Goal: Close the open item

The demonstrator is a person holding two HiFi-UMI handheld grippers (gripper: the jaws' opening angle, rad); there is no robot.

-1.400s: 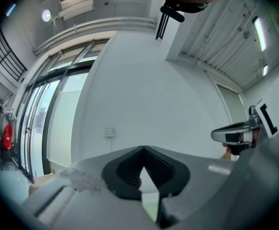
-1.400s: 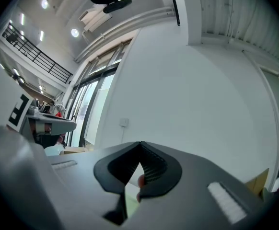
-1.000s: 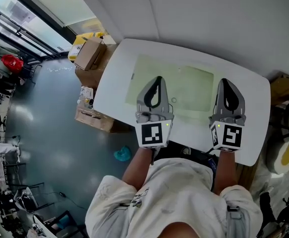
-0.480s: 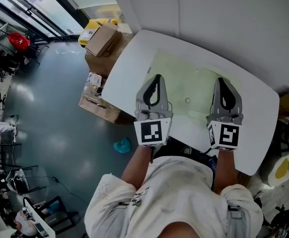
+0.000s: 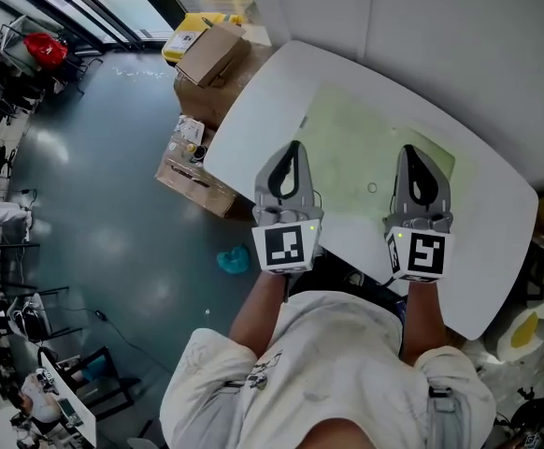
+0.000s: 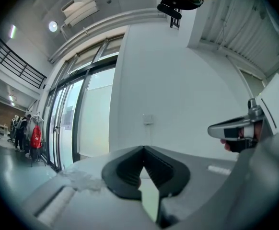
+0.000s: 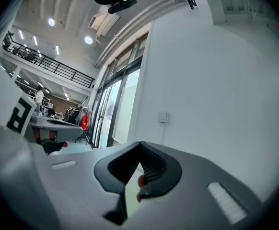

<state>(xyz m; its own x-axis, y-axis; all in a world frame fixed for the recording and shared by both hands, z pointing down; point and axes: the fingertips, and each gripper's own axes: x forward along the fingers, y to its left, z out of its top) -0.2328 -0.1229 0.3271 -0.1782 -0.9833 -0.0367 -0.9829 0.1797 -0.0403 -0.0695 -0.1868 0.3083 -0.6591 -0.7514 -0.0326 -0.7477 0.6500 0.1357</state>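
Table (image 5: 253, 124) drifted right beneath left claw (image 5: 293, 146) — cardboard boxes (image 5: 211, 56) alongside.

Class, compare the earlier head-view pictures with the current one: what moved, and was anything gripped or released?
The view has swung: the white table, its green mat and the cardboard box slid rightwards in the picture, so the left tongs now hang by the mat's left edge instead of well inside it. Nothing was gripped or released. Left and right tongs stay shut and empty.
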